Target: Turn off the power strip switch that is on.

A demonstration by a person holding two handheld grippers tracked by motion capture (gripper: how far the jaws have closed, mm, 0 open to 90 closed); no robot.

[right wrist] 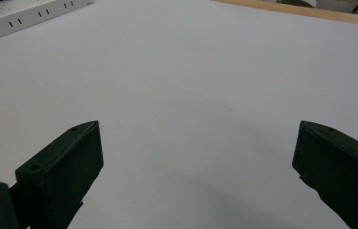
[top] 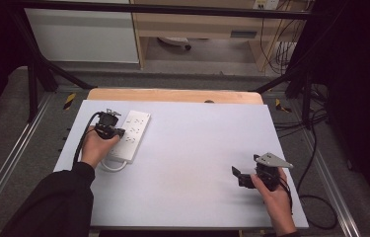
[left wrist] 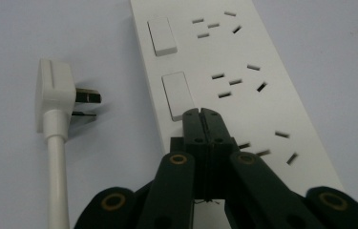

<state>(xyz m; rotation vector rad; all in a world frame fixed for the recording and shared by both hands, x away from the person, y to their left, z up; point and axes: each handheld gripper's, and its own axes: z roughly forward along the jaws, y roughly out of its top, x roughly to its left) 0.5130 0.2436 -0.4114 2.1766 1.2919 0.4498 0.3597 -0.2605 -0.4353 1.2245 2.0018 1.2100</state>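
White mat [top: 187,163], wooden table edge [top: 172,95], grey floor [top: 182,79]

Bench [top: 197,158]: matt pale grey sheet, smooth; bare wood edge w/ light varnish at top of frame. Power strip [left wrist: 224,62]: smooth white plastic, slight sheen. Plug [left wrist: 52,95], left of frame: same white plastic, dull metal pins. Left hand-held gripper [left wrist: 201,114]: matt black plastic, brass-look rivets.

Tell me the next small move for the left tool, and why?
Probably press down: the left tool is shut, its tip at the near edge of the middle switch on the strip. The plug lies loose beside it.
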